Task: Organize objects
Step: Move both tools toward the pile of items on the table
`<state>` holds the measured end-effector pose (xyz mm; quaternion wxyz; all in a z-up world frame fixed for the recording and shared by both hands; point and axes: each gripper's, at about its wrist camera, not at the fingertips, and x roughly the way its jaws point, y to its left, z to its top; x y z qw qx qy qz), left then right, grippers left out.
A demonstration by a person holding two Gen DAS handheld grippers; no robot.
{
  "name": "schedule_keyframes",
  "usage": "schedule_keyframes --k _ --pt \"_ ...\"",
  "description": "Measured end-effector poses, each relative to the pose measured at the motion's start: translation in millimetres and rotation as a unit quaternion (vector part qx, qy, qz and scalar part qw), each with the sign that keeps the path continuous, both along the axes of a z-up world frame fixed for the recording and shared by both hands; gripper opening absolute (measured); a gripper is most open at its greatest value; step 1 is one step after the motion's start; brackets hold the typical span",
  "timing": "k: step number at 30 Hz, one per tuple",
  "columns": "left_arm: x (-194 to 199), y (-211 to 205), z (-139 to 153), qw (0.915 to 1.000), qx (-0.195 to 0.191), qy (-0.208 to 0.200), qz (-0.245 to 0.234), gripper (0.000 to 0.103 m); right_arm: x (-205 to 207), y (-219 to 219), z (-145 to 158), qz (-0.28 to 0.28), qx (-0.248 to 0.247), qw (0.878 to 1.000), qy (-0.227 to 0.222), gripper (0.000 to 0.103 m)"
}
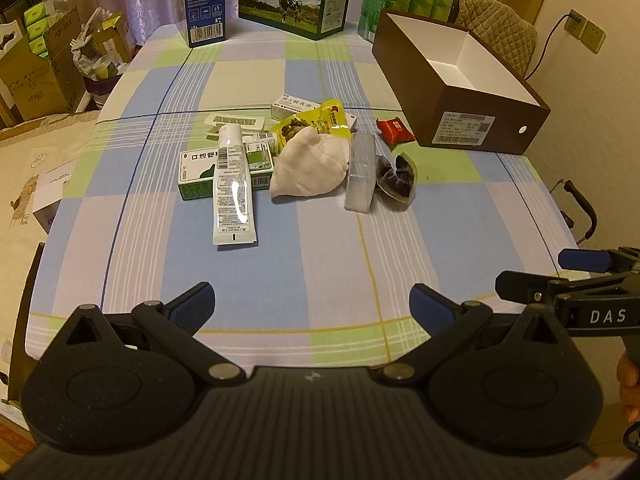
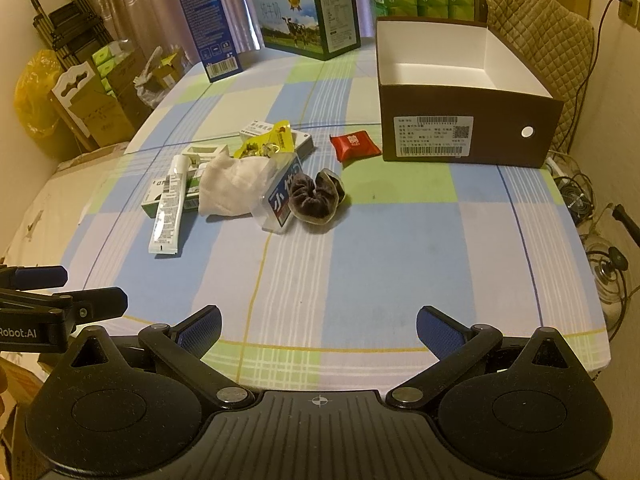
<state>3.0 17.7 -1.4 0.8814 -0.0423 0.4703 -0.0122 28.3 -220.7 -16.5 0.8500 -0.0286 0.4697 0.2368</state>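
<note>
My left gripper point(image 1: 312, 304) and right gripper point(image 2: 318, 326) are both wide apart, holding nothing. The brown box point(image 2: 460, 104) sits at the far right of the table point(image 2: 400, 248). I see nothing inside it. The white tube point(image 1: 232, 184), cloth point(image 1: 308, 168) and red packet point(image 2: 354, 144) lie outside.

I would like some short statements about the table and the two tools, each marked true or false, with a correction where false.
1. The brown box has nothing inside it. True.
2. The left tool grips the white tube. False: it is open and holds nothing.
3. The red packet lies on the cloth just outside the box. True.
4. The white tube stands upright. False: it lies flat, partly on a green carton.
5. The right tool is shut. False: it is open.
</note>
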Motion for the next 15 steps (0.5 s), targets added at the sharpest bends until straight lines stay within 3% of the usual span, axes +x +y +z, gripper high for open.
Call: schedule_keyframes --k 15 --pt "8.5 -1.4 2.5 0.9999 0.005 0.002 0.013 0.102 10.4 1.6 0.8 0.011 0.003 1.000 0.000 0.101"
